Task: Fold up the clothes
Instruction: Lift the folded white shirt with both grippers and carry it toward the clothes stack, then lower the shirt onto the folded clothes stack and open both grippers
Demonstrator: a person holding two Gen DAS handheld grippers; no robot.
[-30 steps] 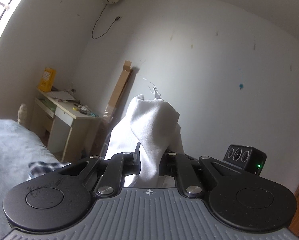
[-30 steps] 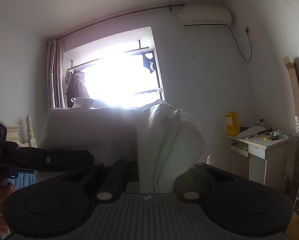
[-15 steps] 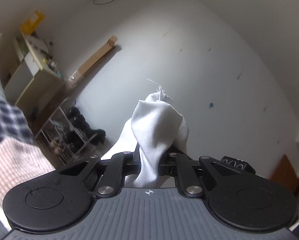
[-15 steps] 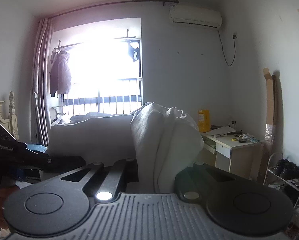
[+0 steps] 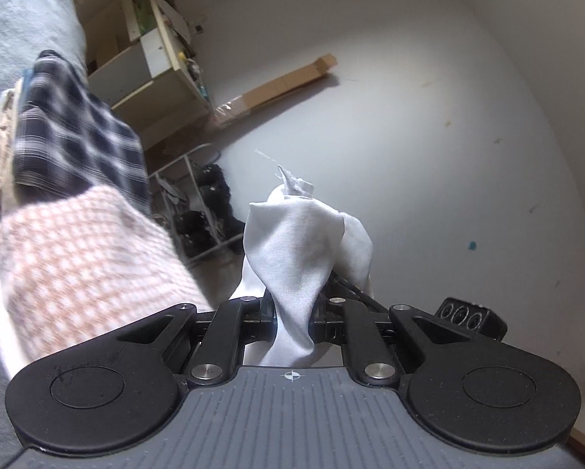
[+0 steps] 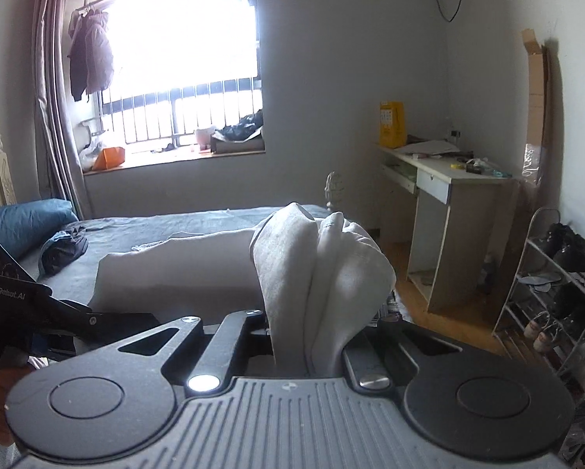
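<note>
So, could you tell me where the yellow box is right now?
In the right wrist view the yellow box stands upright at the back left end of the desk, against the wall right of the window.

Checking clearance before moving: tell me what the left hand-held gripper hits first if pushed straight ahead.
Beyond the white garment the left hand-held gripper is clamping, likely the shoe rack by the wall; depth is unclear.
</note>
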